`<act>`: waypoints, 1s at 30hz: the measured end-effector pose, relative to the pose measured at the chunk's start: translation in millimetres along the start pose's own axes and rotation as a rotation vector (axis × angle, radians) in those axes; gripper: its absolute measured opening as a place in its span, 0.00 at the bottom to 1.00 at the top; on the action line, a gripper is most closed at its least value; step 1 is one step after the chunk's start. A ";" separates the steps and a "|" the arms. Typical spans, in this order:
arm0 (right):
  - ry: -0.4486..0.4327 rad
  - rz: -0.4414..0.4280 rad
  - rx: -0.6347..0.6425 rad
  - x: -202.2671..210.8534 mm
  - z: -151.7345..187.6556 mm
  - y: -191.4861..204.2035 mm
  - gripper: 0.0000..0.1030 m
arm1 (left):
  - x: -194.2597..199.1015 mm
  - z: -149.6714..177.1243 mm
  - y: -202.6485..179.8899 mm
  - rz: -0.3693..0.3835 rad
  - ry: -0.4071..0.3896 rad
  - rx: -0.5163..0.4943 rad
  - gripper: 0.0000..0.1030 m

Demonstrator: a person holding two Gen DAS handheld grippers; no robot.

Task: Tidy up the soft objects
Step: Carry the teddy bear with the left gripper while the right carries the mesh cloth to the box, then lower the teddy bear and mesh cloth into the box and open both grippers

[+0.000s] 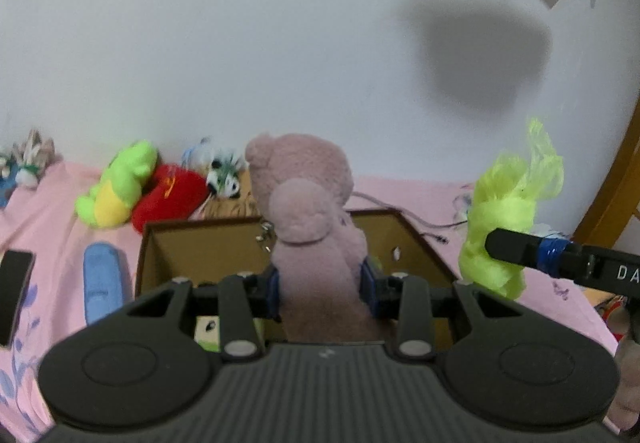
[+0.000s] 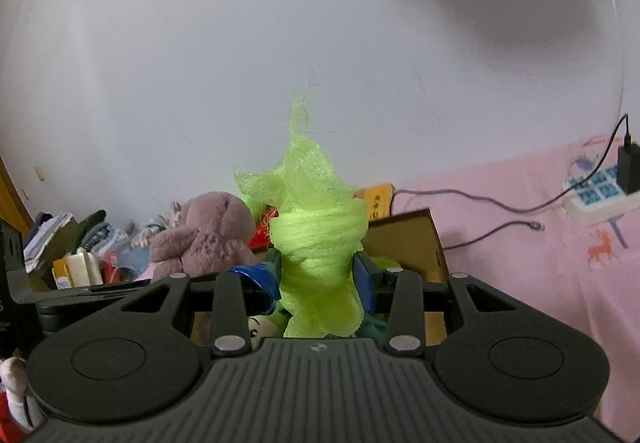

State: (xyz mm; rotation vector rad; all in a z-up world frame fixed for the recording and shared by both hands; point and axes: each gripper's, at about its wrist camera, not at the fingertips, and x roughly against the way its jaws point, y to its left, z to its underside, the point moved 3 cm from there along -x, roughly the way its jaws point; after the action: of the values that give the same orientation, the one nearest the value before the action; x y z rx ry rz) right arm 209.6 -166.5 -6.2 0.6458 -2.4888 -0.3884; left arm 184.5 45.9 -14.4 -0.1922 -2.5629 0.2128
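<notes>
My left gripper point(image 1: 320, 283) is shut on a mauve plush bear point(image 1: 308, 211) and holds it upright over the open cardboard box point(image 1: 208, 247). My right gripper point(image 2: 320, 279) is shut on a neon yellow-green mesh bundle point(image 2: 316, 239), also above the box point(image 2: 404, 239). The bundle shows in the left wrist view point(image 1: 504, 219) at the right, with a right finger point(image 1: 520, 247) on it. The bear shows in the right wrist view point(image 2: 204, 235) at the left. A doll face point(image 2: 260, 327) lies inside the box.
On the pink bedsheet point(image 1: 48, 211) lie a green plush point(image 1: 120, 183), a red plush point(image 1: 172, 195), a blue plush point(image 1: 102, 275) and a striped toy point(image 1: 226, 175). A power strip point(image 2: 600, 195) with cables lies at the right. A white wall is behind.
</notes>
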 end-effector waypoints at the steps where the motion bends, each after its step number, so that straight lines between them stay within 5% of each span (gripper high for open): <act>1: 0.009 0.008 0.004 -4.7 2.0 -0.8 0.21 | -5.6 2.3 0.5 -0.008 0.015 0.007 0.35; 19: 0.170 0.117 0.015 -61.1 32.5 -13.8 0.21 | -67.8 40.9 12.2 -0.098 0.229 0.044 0.36; 30: 0.198 0.164 0.004 -70.0 40.3 -20.9 0.24 | -72.0 49.3 20.0 -0.126 0.262 0.059 0.37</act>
State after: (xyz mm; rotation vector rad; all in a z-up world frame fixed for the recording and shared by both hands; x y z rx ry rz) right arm 246.5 -142.3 -77.0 0.4539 -2.3332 -0.2455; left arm 219.8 47.0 -96.6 -0.0330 -2.2961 0.2005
